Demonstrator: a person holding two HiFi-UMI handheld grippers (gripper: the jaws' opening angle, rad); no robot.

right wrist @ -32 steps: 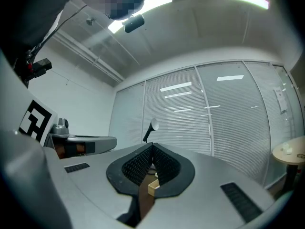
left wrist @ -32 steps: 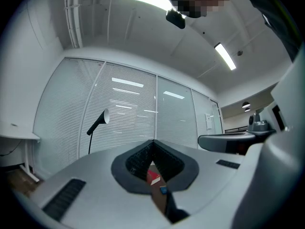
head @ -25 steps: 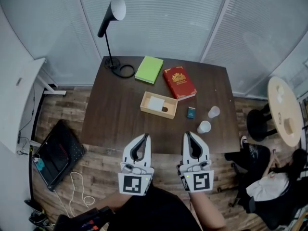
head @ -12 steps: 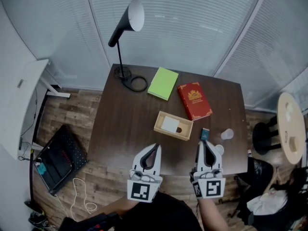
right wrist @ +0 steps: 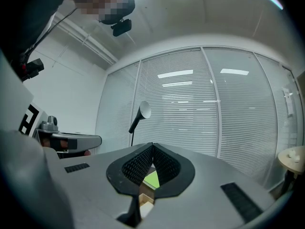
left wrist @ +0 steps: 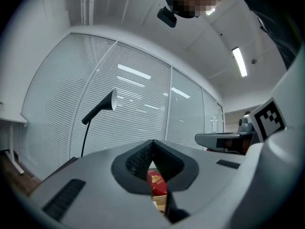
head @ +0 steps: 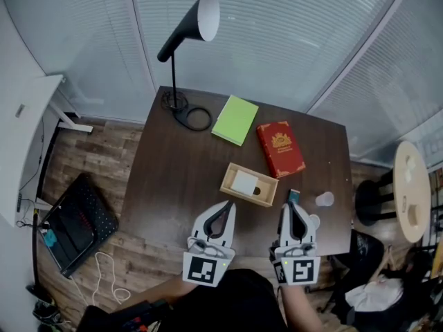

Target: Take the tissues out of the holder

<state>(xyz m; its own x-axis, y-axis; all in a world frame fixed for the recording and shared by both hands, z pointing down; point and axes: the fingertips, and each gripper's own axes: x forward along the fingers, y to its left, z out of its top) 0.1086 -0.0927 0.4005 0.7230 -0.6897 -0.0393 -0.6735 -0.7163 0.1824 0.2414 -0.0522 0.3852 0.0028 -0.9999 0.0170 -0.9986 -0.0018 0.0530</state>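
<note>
The left gripper point(head: 228, 204) and the right gripper point(head: 291, 207) are carried farther in over the near edge of the table point(head: 176, 178). The gap between the left gripper's tips and the wooden holder point(head: 243, 198) is narrowed to a short strip of tabletop. The right gripper is brought up just short of the small blue box point(head: 294, 195), and the white cup point(head: 315, 220) is now partly covered by its right side.
</note>
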